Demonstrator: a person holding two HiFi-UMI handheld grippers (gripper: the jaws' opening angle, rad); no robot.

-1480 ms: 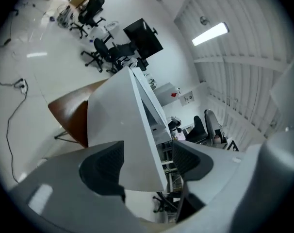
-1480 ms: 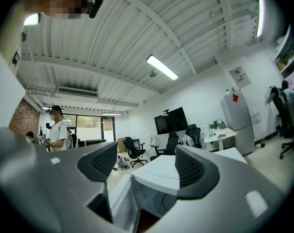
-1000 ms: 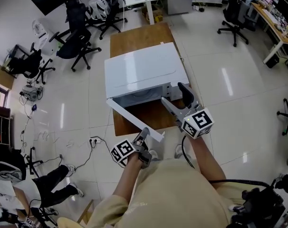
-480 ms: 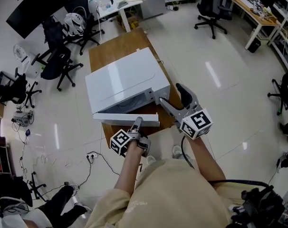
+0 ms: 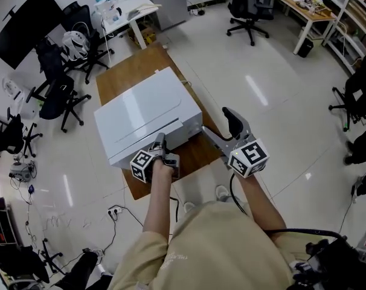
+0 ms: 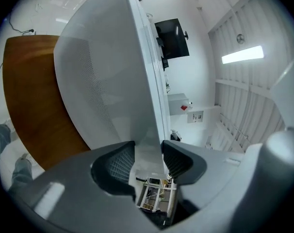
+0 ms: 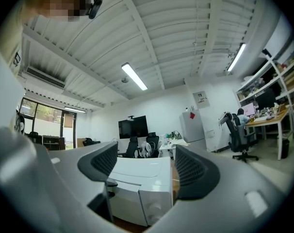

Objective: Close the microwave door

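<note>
Now: left hand-held gripper point(image 6: 148, 154) clamped on door point(image 6: 113, 81) edge; press it fully flush with the front before releasing; right hand-held gripper point(image 7: 143, 164) apart, empty.

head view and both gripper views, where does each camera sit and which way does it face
Head view: on the head, steeply down at microwave, wooden table; forearms, left gripper, right gripper show.
Left gripper view: on that gripper, along its jaws clamping the microwave door.
Right gripper view: on that gripper, past open jaws toward the microwave.
Shared: the microwave.
</note>
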